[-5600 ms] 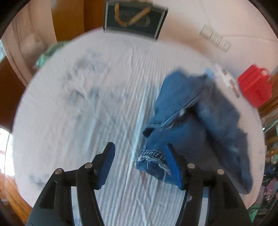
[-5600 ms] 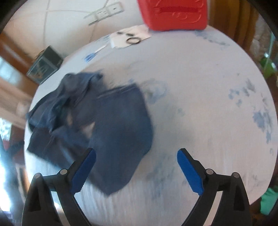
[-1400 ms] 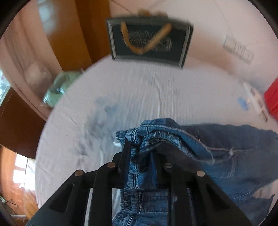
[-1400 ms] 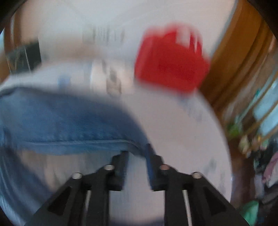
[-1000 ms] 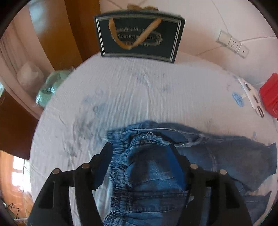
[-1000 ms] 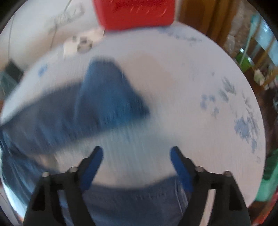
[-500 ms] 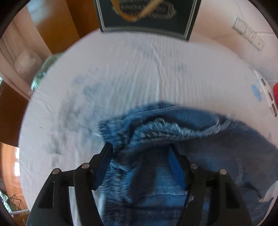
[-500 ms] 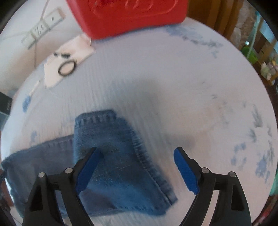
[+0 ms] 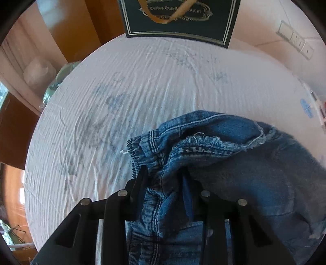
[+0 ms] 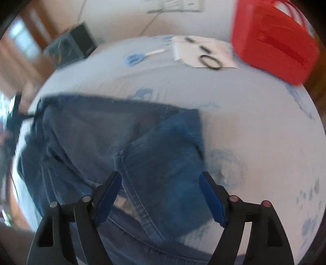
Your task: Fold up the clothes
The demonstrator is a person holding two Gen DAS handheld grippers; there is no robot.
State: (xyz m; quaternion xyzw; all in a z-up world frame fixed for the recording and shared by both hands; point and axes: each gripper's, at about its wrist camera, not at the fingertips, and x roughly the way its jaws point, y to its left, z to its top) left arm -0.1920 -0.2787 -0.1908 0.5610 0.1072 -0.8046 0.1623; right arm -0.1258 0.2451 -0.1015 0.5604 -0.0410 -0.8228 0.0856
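The right wrist view is motion-smeared throughout: the dark box (image 10: pixel 69 49) at the far left of the white-covered round tabletop (image 10: pixel 254 126) shows no readable detail, and the small black ring (image 10: pixel 209 61) on a white sheet (image 10: pixel 203 52) is soft-edged. The red plastic case (image 10: pixel 273 44) runs off the top right. In the left wrist view, the dark blue printed gift bag (image 9: pixel 179 18) is cut by the top edge, and bunched blue denim jeans (image 9: pixel 234 163) hide the left claw's (image 9: pixel 165 179) pads as its jaws close.

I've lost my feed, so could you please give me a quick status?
Left gripper closing on jeans waistband. Right gripper opening, denim between jaws, ungripped. Nothing obstructing.
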